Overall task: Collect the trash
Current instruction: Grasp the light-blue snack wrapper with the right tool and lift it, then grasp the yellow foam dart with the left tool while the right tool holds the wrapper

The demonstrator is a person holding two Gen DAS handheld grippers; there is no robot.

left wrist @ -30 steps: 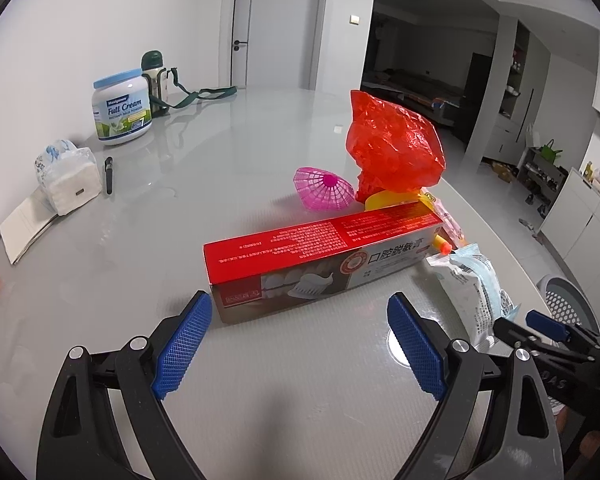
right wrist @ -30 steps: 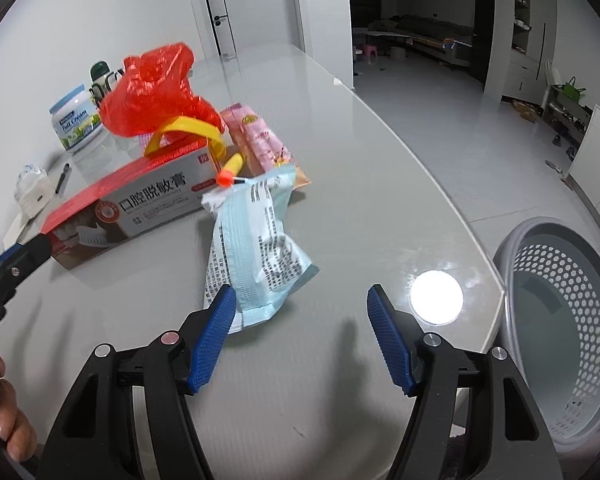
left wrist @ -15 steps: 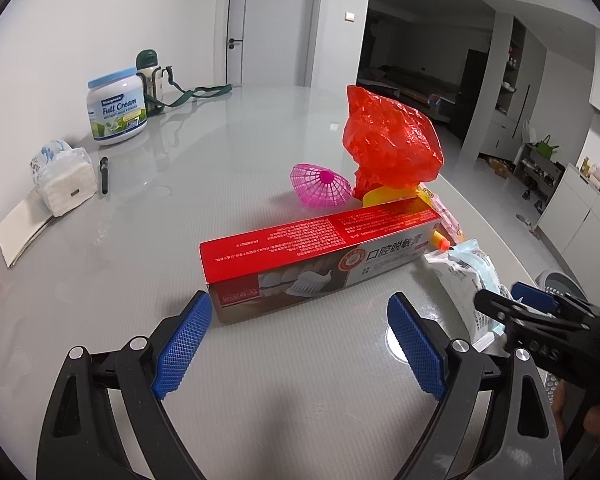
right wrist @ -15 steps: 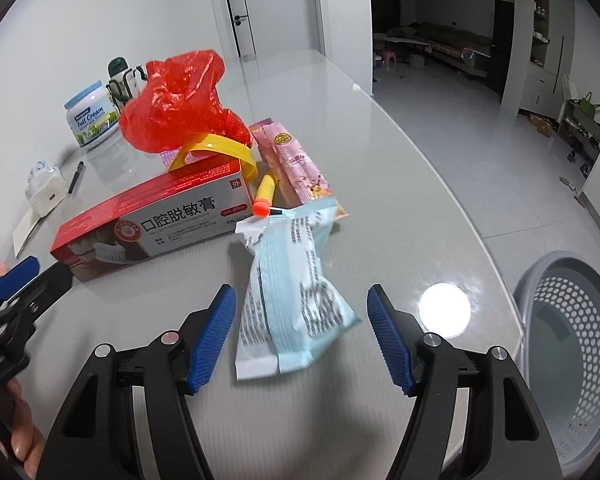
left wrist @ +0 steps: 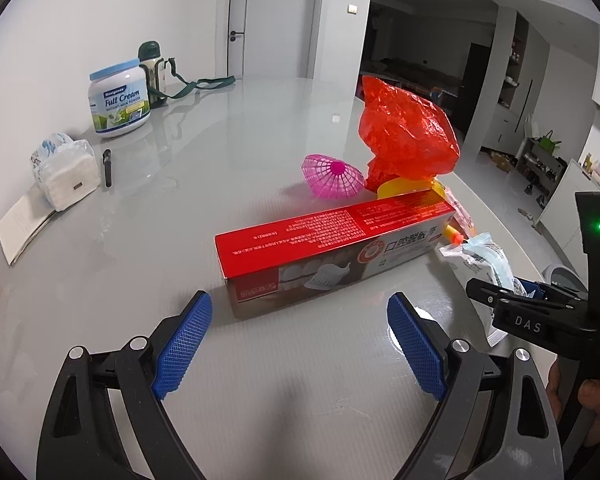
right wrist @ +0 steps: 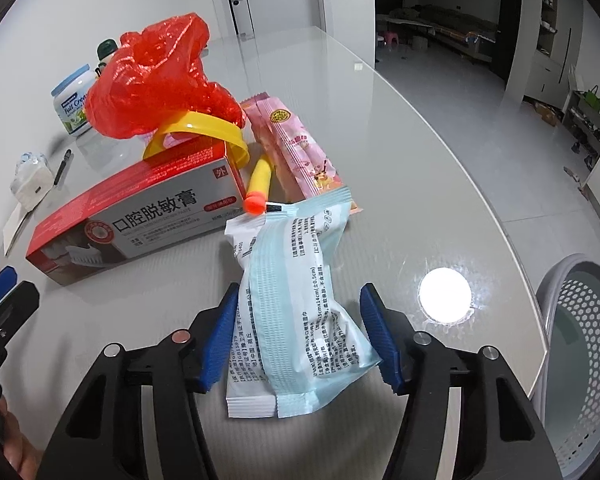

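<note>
Right now the right gripper (right wrist: 300, 336) straddles the pale-blue wet-wipe packet (right wrist: 300, 304), jaws spread; next, squeeze and carry it to the basket (right wrist: 580, 360). Left gripper (left wrist: 300, 344) hovers spread.

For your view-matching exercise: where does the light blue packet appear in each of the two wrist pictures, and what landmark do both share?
Left wrist: the blue packet lies at the right edge, beyond the red box's right end, partly hidden by the right hand-held gripper.
Right wrist: lower centre, between the open fingers of the right hand-held gripper.
Shared landmark: the red box.
</note>
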